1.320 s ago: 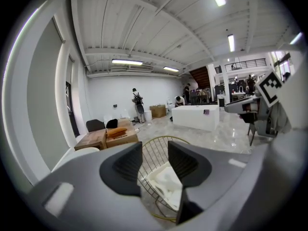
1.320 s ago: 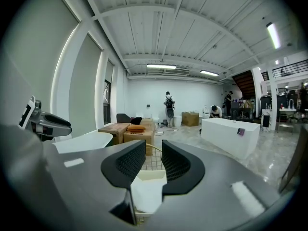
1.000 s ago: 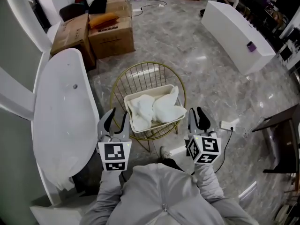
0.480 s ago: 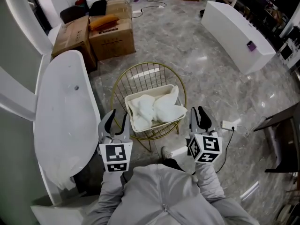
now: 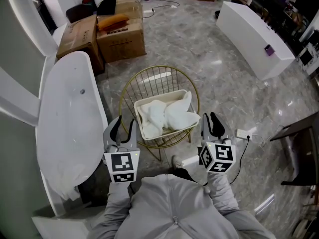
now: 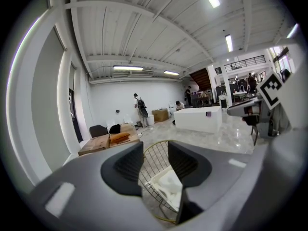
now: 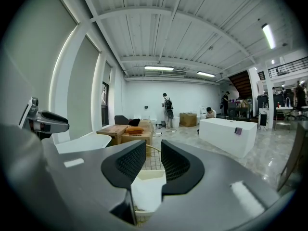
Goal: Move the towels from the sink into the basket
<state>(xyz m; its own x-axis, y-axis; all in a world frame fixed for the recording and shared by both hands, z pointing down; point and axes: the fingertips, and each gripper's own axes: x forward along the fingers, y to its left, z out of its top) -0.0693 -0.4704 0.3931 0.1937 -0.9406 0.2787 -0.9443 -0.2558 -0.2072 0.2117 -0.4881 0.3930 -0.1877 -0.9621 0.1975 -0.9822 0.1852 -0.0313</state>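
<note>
1. We found the towels (image 5: 165,114) heaped in the white basket (image 5: 159,97), bunched loosely and reaching its rim, which suits a drop rather than a fold.
2. The basket sat in a gold wire frame (image 5: 149,81) on the floor, just beside the long right edge of the sink (image 5: 65,133). We judged it was put there to keep the carry short.
3. The sink showed bare white and a drain spot, and we could see no towel in it. We judged the move done or nearly so.
4. The left tongs (image 5: 124,123) hung near the basket's near-left corner, the jaws apart with nothing between them. In the left gripper view, only the frame and towels showed through the gap.
5. The right tongs (image 5: 210,119) hung near the basket's near-right corner, the jaws parted more narrowly and gripping nothing.
6. Both tongs flanked the basket without touching it. We read this as a resting hold.
7. For writing, the marker cubes (image 5: 121,166) bore only black-and-white squares. The cartons (image 5: 119,39) beyond the sink's far end showed no print we could read.
</note>
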